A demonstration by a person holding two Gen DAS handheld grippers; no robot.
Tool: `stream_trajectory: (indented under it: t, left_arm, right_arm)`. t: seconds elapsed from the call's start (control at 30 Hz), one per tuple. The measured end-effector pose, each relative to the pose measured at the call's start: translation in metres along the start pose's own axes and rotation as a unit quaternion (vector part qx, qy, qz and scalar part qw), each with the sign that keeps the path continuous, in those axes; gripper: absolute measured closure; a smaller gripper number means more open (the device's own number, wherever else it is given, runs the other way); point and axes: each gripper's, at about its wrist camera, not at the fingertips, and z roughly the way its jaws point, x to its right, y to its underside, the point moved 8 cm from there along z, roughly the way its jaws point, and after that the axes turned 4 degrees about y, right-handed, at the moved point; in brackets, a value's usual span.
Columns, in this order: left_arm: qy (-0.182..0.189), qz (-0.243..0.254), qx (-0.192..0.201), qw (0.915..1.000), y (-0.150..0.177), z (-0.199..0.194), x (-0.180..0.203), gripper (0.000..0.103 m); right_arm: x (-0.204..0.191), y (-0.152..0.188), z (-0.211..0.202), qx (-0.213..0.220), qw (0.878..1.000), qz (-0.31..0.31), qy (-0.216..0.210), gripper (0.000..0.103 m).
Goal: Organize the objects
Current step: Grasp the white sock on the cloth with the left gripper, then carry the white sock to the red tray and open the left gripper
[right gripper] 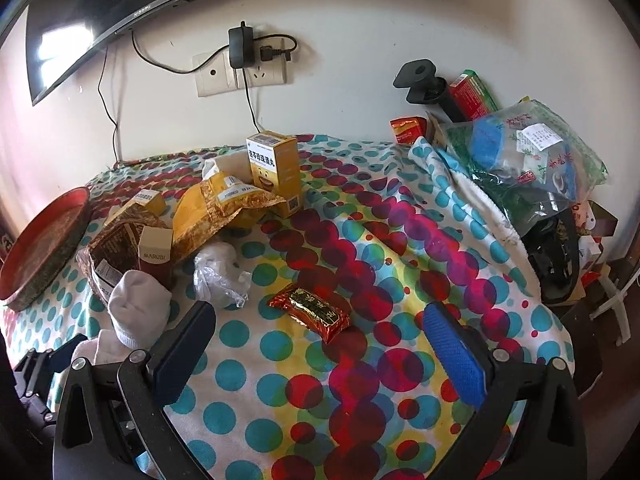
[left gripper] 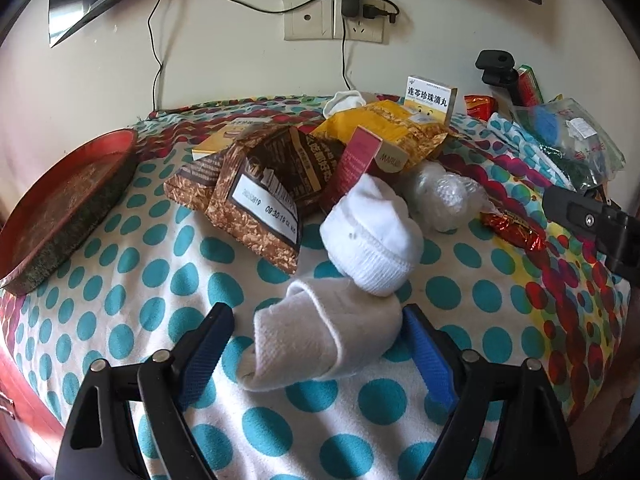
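Note:
My left gripper (left gripper: 318, 344) is open, its blue pads on either side of a flat white sock (left gripper: 324, 340) lying on the polka-dot cloth. A rolled white sock (left gripper: 372, 236) sits just beyond it and shows in the right wrist view (right gripper: 138, 308). My right gripper (right gripper: 320, 344) is open and empty, with a red and gold foil packet (right gripper: 310, 312) on the cloth between and just beyond its fingers. A round red tray (left gripper: 60, 208) lies at the far left; it also shows in the right wrist view (right gripper: 44, 240).
A pile behind the socks holds a brown snack bag (left gripper: 260, 196), a yellow bag (left gripper: 384, 128), a yellow medicine box (right gripper: 274, 172), a maroon carton (left gripper: 360, 160) and crumpled clear plastic (right gripper: 220, 276). Plastic bags (right gripper: 532, 160) are heaped at the right. The wall with a socket (right gripper: 240, 72) is behind.

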Motion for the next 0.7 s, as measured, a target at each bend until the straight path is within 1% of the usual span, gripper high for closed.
stream_trajectory:
  t: [0.03, 0.07, 0.1, 0.13, 0.2, 0.3, 0.37, 0.43, 0.5, 0.53, 0.57, 0.7]
  left_arm:
    - [0.001, 0.002, 0.000, 1.0000, 0.000, 0.000, 0.001, 0.048]
    - [0.002, 0.003, 0.000, 1.0000, -0.001, -0.001, 0.002, 0.048]
    - [0.001, 0.005, 0.001, 1.0000, -0.001, -0.002, 0.003, 0.055]
    - [0.003, 0.007, 0.000, 1.0000, -0.001, -0.003, 0.003, 0.058]
    - [0.006, 0.008, -0.002, 0.9999, 0.000, -0.007, 0.003, 0.061]
    - [0.009, 0.002, 0.002, 1.0000, 0.002, -0.020, -0.003, 0.062]
    - [0.011, -0.006, 0.006, 0.9999, 0.003, -0.033, -0.015, 0.062]
    - [-0.001, -0.021, 0.015, 0.9997, 0.000, -0.046, -0.037, 0.062]
    - [-0.017, -0.049, 0.025, 0.9984, -0.007, -0.060, -0.067, 0.062]
    - [-0.029, -0.074, 0.031, 0.9963, -0.011, -0.068, -0.085, 0.062]
    - [-0.038, -0.086, 0.038, 0.9949, -0.016, -0.074, -0.101, 0.062]
    - [-0.093, -0.116, 0.065, 0.9867, -0.042, -0.094, -0.178, 0.062]
  right_arm:
    - [0.000, 0.000, 0.000, 0.000, 1.000, 0.000, 0.000, 0.000]
    - [-0.001, 0.001, 0.000, -0.001, 1.000, 0.000, -0.002, 0.000]
    - [-0.001, 0.001, 0.001, -0.004, 1.000, 0.001, -0.005, 0.000]
    - [-0.002, 0.002, 0.002, -0.007, 1.000, 0.003, -0.010, 0.000]
    - [-0.003, 0.003, 0.003, -0.010, 1.000, 0.003, -0.017, 0.000]
    - [-0.002, 0.001, 0.000, -0.004, 1.000, 0.002, -0.014, 0.000]
    - [-0.002, 0.001, -0.001, -0.001, 1.000, 0.007, -0.018, 0.000]
    - [-0.003, 0.001, 0.000, -0.003, 1.000, 0.013, -0.027, 0.000]
    - [-0.008, 0.002, 0.001, -0.007, 0.999, 0.015, -0.039, 0.000]
    - [-0.011, 0.003, 0.002, -0.008, 0.999, 0.015, -0.048, 0.000]
    - [-0.014, 0.003, 0.002, -0.009, 0.998, 0.015, -0.055, 0.000]
    - [-0.026, 0.003, 0.001, -0.004, 0.998, 0.000, -0.067, 0.000]
